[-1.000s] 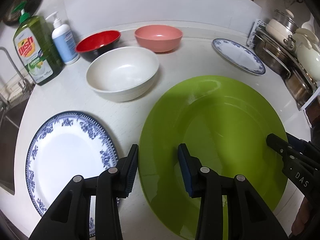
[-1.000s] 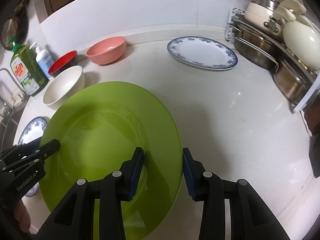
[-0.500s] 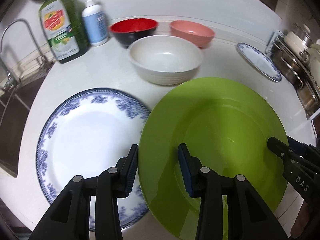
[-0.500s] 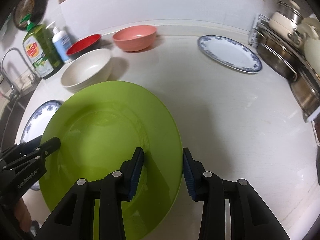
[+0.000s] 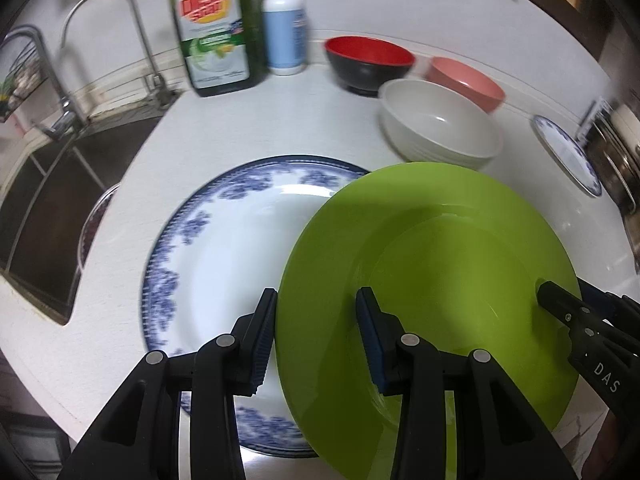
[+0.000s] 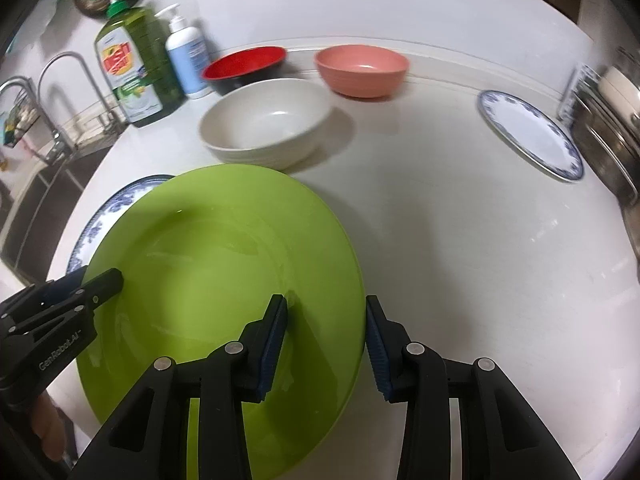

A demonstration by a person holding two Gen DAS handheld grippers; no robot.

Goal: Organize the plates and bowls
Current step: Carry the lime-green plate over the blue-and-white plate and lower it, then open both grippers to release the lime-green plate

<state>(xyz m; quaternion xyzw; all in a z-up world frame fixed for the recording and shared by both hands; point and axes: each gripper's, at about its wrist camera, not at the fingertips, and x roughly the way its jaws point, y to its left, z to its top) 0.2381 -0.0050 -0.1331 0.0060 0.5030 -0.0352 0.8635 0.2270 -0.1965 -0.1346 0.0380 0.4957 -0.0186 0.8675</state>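
Note:
A large green plate is held off the counter at two opposite rims. My left gripper is shut on its left rim, and my right gripper is shut on its right rim. The green plate hangs partly over a big blue-and-white plate that lies on the white counter. Behind them stand a white bowl, a red-and-black bowl and a pink bowl. A smaller blue-and-white plate lies at the far right.
A green dish-soap bottle and a white pump bottle stand at the back left. A faucet and sink lie left of the counter edge. Metal pots on a rack line the right side.
Both grippers have carried the green plate leftward. It was beside the big blue-and-white plate and now overlaps its right part. The bowls have shifted right in the views.

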